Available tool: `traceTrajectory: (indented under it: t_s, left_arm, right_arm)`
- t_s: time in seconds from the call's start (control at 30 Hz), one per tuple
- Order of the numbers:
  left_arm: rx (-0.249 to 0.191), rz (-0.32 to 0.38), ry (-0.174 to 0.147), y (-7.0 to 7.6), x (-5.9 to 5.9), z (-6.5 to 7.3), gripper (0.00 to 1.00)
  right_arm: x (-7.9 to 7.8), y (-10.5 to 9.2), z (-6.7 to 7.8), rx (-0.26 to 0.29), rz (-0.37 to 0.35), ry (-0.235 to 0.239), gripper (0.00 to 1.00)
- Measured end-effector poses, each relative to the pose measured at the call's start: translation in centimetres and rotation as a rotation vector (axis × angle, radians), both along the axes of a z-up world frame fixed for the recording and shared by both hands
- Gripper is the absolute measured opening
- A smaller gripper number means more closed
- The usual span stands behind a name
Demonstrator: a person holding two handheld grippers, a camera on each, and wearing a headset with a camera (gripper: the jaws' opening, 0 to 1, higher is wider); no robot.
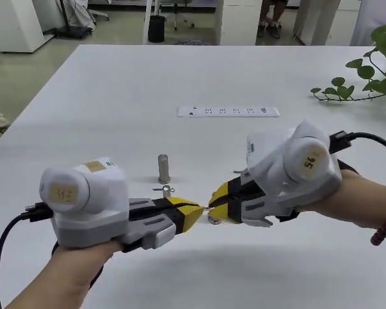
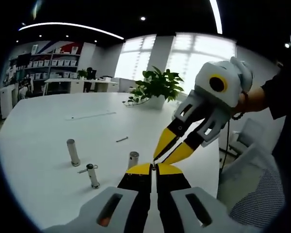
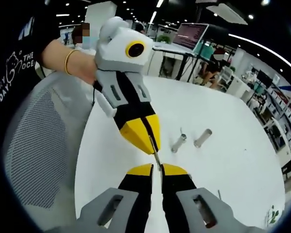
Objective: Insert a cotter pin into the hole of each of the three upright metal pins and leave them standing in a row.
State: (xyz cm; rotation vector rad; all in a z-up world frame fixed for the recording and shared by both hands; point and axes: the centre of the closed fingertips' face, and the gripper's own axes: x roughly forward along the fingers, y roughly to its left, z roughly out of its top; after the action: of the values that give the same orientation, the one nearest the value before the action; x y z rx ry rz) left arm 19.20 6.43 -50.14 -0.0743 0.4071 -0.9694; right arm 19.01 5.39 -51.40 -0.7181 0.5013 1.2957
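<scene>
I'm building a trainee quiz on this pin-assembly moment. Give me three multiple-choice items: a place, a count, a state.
1. How many short upright metal pins stand in the left gripper view? A. one B. three C. five
2. Where is the long white power strip? A. beyond the pins B. on the floor C. on a chair
3. How are the yellow-tipped left tool and right tool? A. wide apart B. lying flat C. tip to tip, shut on one thin metal cotter pin
B, three cylinders stand there; A, the head view shows it past them; C, the right gripper view shows the pin bridging both tips.
</scene>
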Motion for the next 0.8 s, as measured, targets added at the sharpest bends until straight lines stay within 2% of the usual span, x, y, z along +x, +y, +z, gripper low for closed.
traceTrajectory:
  t_s: [0.13,0.27,0.37,0.53,0.57,0.67,0.8]
  left_arm:
    - [0.005,-0.028,-0.027,0.2,-0.2,0.2,0.00]
    - [0.017,-0.039,-0.044,0.5,-0.3,0.2,0.00]
    - [0.022,-0.059,-0.055,0.4,-0.6,0.2,0.00]
    - [0.016,-0.102,-0.068,0.0,-1.1,0.4,0.00]
    - [0.015,-0.105,-0.067,0.0,-1.1,0.4,0.00]
    - [0.016,-0.123,-0.068,0.0,-1.3,0.3,0.00]
    - [-0.003,-0.153,-0.069,-0.3,-1.8,0.5,0.00]
  right_arm:
    - [0.1,-0.2,0.0,0.061,-0.056,0.078,0.03]
    - [0.0,-0.5,-0.1,0.097,-0.068,0.129,0.05]
    - [-0.6,-0.2,0.1,0.149,-0.071,0.198,0.07]
    - [-1.0,-0.4,0.0,0.193,-0.083,0.274,0.09]
    - [-1.4,-0.3,0.1,0.217,-0.089,0.314,0.09]
    - [-1.5,-0.5,0.1,0.229,-0.091,0.330,0.09]
    - [-2.2,-0.4,0.3,0.254,-0.083,0.372,0.10]
